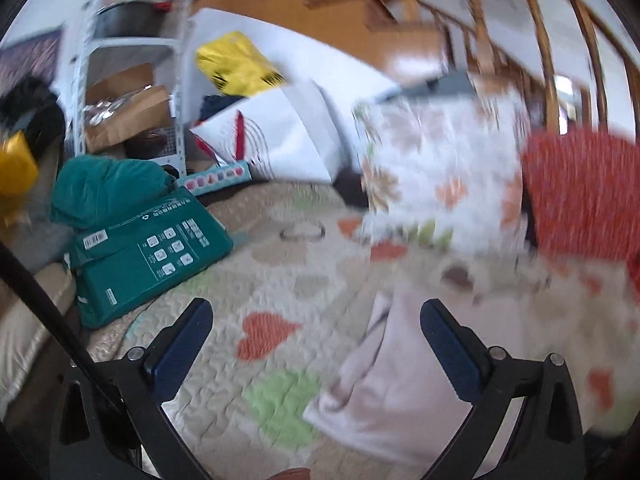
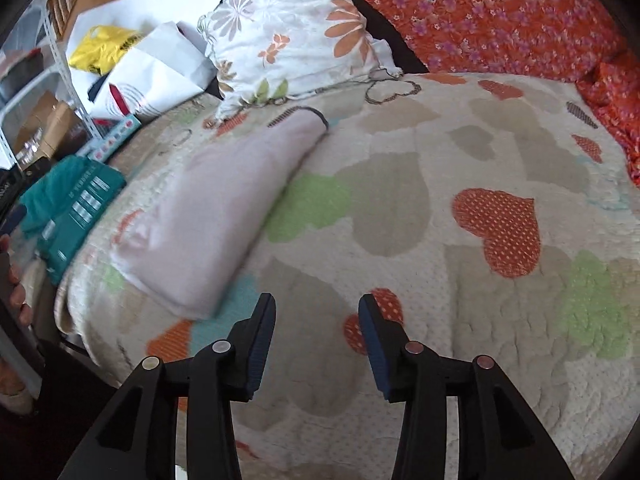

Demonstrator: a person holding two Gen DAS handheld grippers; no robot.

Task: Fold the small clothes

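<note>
Both your left gripper [image 1: 316,344] and right gripper [image 2: 317,334] are spread wide, holding nothing. The pink cloth [image 2: 224,208] lies folded on the quilt [image 2: 400,208], near the floral pillow [image 2: 292,32] and green box [image 1: 152,256].

Both grippers [image 1: 316,320] [image 2: 317,312]: black frames, blue ribbed pads, silver screws.

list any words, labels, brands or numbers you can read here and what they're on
None can be read.
Green package: white print, a row of icons, a recycling mark and a barcode sticker, all too small and blurred.
Yellow bag: black print, blurred.
White bag: red and grey line design, no legible words.
</note>
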